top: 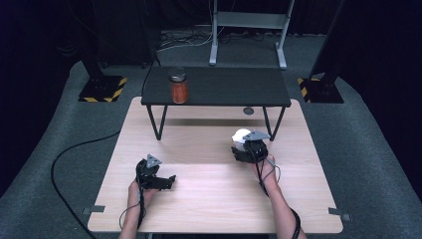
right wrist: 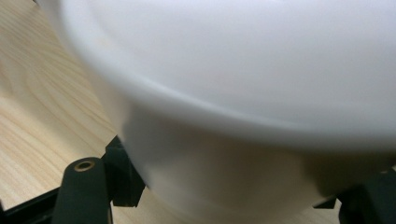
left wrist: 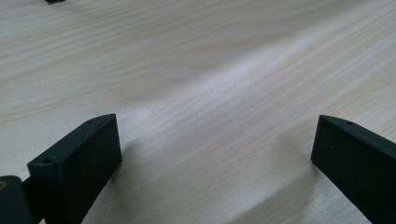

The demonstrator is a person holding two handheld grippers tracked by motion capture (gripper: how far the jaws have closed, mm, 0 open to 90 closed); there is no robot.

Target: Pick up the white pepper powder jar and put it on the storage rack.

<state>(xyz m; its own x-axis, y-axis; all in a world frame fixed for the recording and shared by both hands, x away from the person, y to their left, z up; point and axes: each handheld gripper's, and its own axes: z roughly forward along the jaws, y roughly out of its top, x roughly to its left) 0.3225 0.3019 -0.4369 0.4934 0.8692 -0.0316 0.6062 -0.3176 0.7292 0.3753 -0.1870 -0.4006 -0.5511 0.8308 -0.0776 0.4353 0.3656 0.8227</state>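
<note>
Blocking right tongs' [top: 245,147] view, blurred white bowl [right wrist: 243,93]

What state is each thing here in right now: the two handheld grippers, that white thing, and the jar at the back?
Left gripper: jaws wide open, nothing between them, low over the wooden table.
Right gripper: jaws closed on the white cup.
White cup: held between the jaws, at the table.
Jar: upright on the black shelf, lid on, orange contents inside, untouched.
</note>
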